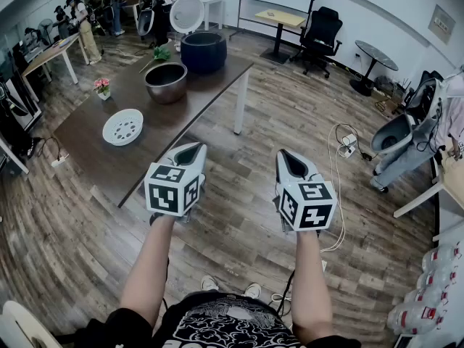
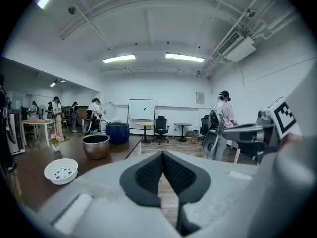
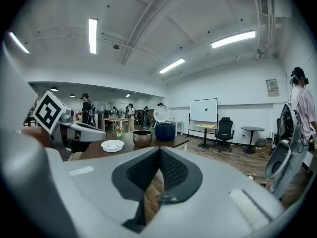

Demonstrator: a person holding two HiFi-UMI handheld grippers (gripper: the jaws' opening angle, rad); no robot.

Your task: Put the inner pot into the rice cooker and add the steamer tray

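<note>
Inner pot [image 1: 165,82] status. Left gripper [image 1: 190,151]: jaws closed tip to tip, nothing between them. Right gripper [image 1: 288,156]: same, closed and empty. Both hang over the floor, off the near corner of the bench [image 1: 185,118], well apart from everything on it.

Pot lies ahead and to the left of both, with the left gripper nearer. It stands upright on the bench, mouth up, outside the rice cooker [image 1: 204,51] and just beside it on the near side. It's round, so there's no long axis to line up on; the rim is the place to grab.

Look: bronze-grey metal, rounded wall, dark inside, seems empty. Cooker is dark blue, white lid [image 1: 187,13] up. Steamer tray [image 1: 122,127], white and perforated, lies on the bench nearer the person, apart from the pot.

Judgement: jaws must open before any rim grab.
</note>
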